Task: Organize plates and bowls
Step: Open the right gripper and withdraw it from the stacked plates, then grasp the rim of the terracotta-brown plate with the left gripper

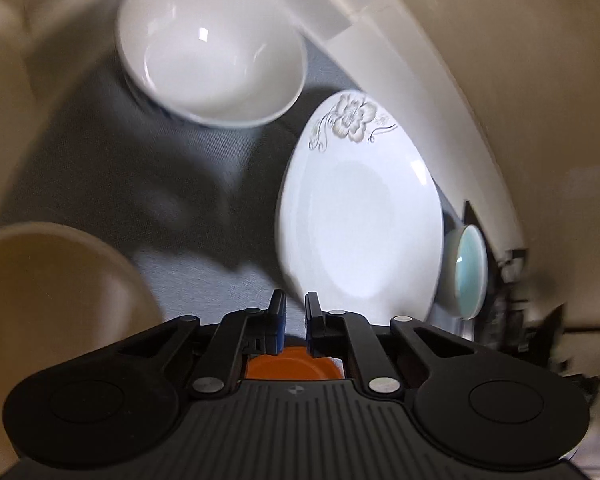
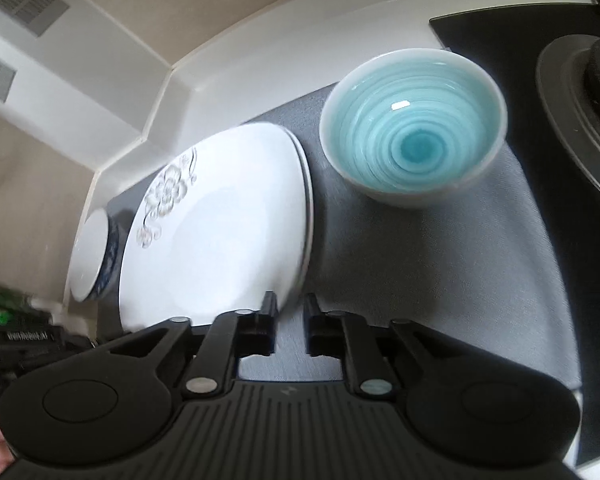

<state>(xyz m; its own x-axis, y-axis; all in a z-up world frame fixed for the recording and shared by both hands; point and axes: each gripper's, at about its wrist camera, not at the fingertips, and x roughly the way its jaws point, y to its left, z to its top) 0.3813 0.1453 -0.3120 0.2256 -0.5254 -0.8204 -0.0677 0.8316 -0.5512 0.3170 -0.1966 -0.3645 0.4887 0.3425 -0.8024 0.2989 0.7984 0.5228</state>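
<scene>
While nothing is held between them, the jaws of the left gripper (image 1: 296, 308) are seen nearly closed over the grey mat (image 1: 148, 184), and those of the right gripper (image 2: 290, 312) stand apart, empty. Just beyond both, a flowered plate (image 2: 216, 232) is laid on the mat, flanked by a white bowl (image 1: 210, 52) and a blue bowl (image 2: 412, 128).

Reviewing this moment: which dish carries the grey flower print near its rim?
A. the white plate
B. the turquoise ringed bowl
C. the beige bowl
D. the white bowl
A: the grey flower sits on the rim of the white plate, seen in both wrist views; the white bowl is plain inside, the turquoise bowl shows only rings, and the beige bowl is unmarked.
</scene>
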